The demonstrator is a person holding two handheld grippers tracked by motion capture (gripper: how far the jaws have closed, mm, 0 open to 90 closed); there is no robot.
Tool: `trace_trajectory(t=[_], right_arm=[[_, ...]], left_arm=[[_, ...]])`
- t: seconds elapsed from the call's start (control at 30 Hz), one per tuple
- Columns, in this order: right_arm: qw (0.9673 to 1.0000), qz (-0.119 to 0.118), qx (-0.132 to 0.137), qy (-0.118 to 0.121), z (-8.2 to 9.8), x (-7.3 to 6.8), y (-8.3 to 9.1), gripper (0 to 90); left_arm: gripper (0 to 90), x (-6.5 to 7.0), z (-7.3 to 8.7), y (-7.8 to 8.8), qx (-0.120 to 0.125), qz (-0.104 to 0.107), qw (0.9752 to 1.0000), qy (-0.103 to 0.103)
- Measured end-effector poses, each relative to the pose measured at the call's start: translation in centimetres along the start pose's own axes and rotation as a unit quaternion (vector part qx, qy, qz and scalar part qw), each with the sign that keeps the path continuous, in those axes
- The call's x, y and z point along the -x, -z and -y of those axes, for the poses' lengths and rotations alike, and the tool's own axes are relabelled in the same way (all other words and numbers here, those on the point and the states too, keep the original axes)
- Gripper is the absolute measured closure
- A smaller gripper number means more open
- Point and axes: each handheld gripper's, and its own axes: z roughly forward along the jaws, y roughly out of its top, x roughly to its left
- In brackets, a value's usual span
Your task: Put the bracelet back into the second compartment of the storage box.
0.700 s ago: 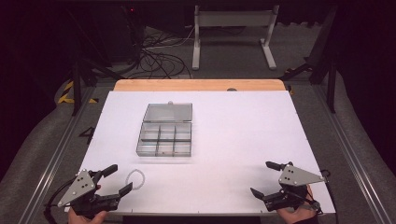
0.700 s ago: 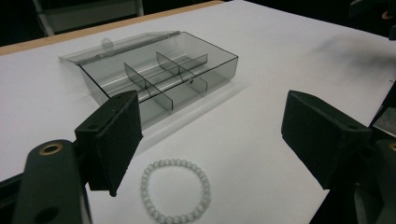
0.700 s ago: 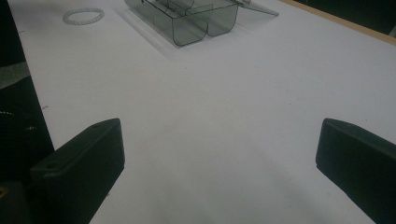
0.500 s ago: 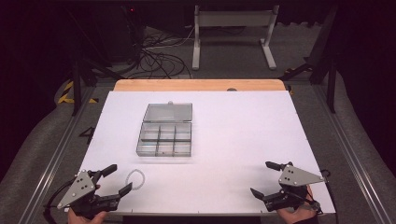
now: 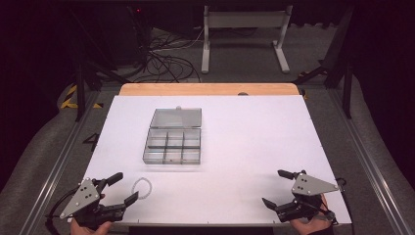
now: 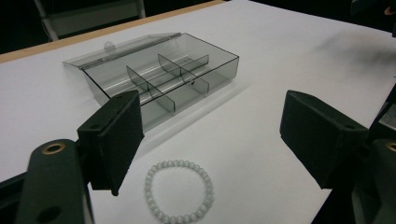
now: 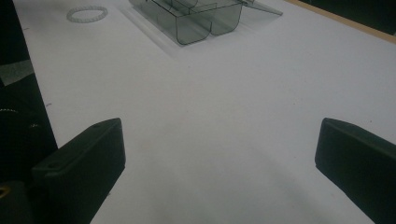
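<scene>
White table (image 5: 254, 147) before me: my left gripper (image 5: 119, 189) gapes wide, empty, at the bead bracelet (image 5: 142, 187); my right gripper (image 5: 279, 188) gapes empty too.

Pale beaded bracelet (image 6: 179, 192), a closed ring of small milky beads, lying flat on the white surface (image 5: 254, 147) near its front left corner. Clear smoky plastic box (image 5: 173, 139) with six compartments, empty, lid folded open and back, resting flat well beyond the bracelet toward the middle.
</scene>
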Motion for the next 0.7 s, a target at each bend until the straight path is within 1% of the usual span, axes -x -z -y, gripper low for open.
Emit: trace_trajectory(t=[0.1,0.13,0.27,0.37,0.43,0.5,0.63,0.7], right_arm=[[1.0,-0.001,0.0,-0.001,0.0,0.0,0.0,2.3],[1.0,-0.001,0.0,0.0,0.0,0.0,0.0,2.3],[1.0,-0.004,-0.003,0.001,0.0,0.0,-0.1,2.5],[1.0,-0.007,-0.006,0.003,0.0,-0.1,-0.3,2.6],[0.9999,-0.01,-0.007,0.004,0.0,-0.2,-0.4,2.6],[0.9999,-0.011,-0.008,0.003,0.0,-0.2,-0.4,2.6],[0.9999,-0.012,-0.007,0.002,0.0,-0.2,-0.5,2.6],[0.9999,-0.012,-0.009,0.003,0.0,-0.2,-0.5,2.6]], left_arm=[[22.6,0.1,-0.1,0.0,-0.002,-0.006,1.0,-0.002],[22.8,0.1,-0.1,0.0,-0.005,-0.007,1.0,0.002],[23.2,0.1,-0.4,0.0,-0.01,-0.007,0.9999,0.006],[23.3,-0.1,-0.6,0.0,-0.013,-0.001,0.9998,0.014],[23.6,-0.3,-0.7,0.0,-0.014,0.002,0.9998,0.016],[23.8,-0.5,-1.0,0.1,-0.014,0.002,0.9997,0.021],[24.0,-0.8,-1.4,0.1,-0.011,0.008,0.9995,0.029],[24.1,-1.0,-1.7,0.0,-0.015,0.009,0.9992,0.036]])
